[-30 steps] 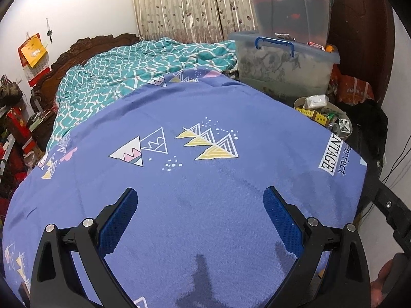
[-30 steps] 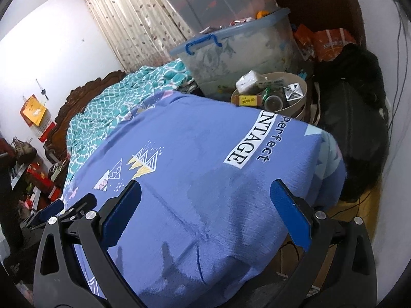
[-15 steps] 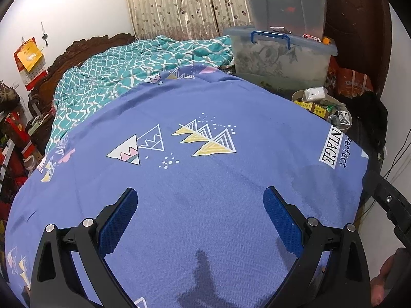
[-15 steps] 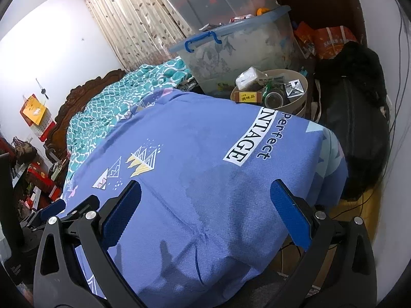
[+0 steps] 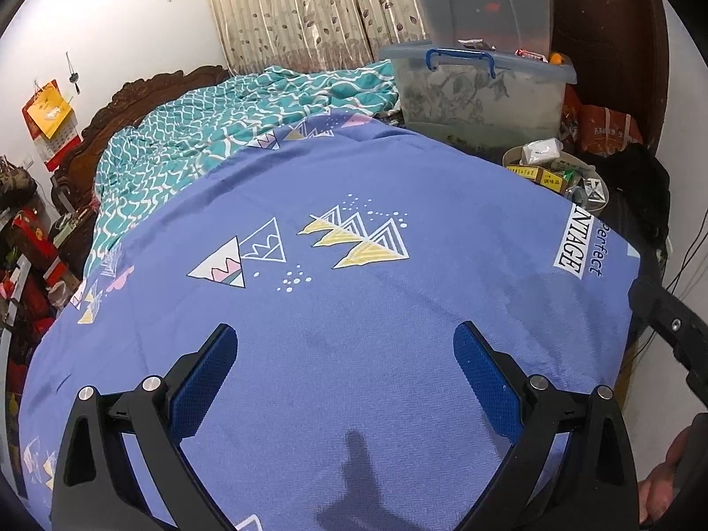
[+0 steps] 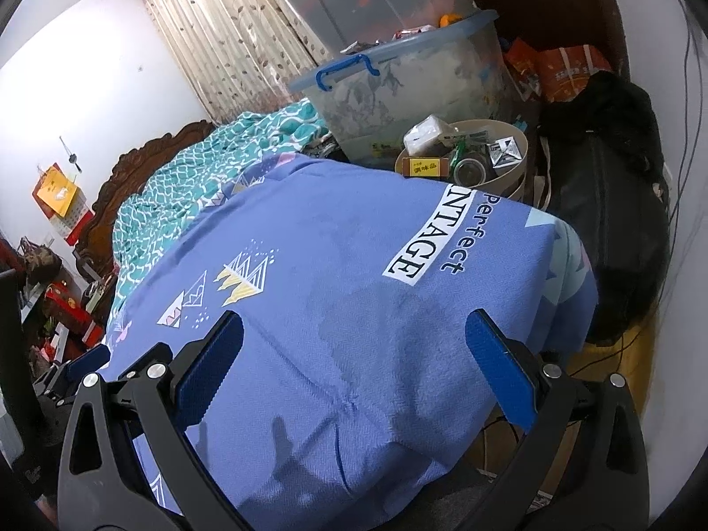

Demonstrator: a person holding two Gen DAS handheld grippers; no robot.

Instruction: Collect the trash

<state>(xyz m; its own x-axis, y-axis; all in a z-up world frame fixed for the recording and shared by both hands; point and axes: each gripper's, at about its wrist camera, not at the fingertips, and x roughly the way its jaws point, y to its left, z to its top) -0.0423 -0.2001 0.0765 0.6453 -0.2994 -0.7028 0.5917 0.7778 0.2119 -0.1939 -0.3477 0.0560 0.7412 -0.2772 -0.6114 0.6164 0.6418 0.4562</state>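
A round beige bin [image 6: 515,177] beyond the far right corner of the blue cloth holds trash: a white tissue pack [image 6: 427,132], a yellow box [image 6: 425,167], a clear cup and small cartons. It also shows in the left wrist view [image 5: 599,205]. My left gripper [image 5: 345,369] is open and empty, low over the blue cloth [image 5: 354,301]. My right gripper [image 6: 354,354] is open and empty over the cloth's right part [image 6: 354,274]. The left gripper's tip [image 6: 86,360] shows at the right wrist view's left edge.
Two stacked clear storage boxes [image 5: 478,93] stand behind the bin. A black bag [image 6: 610,221] lies right of the cloth. A teal patterned quilt [image 5: 199,132] covers the bed at the back left. Red clutter [image 5: 26,256] lines the left wall.
Both views have drifted slightly: the scene sits a little lower in the left wrist view and the bin looks a little nearer in the right. Both grippers stay open and empty.
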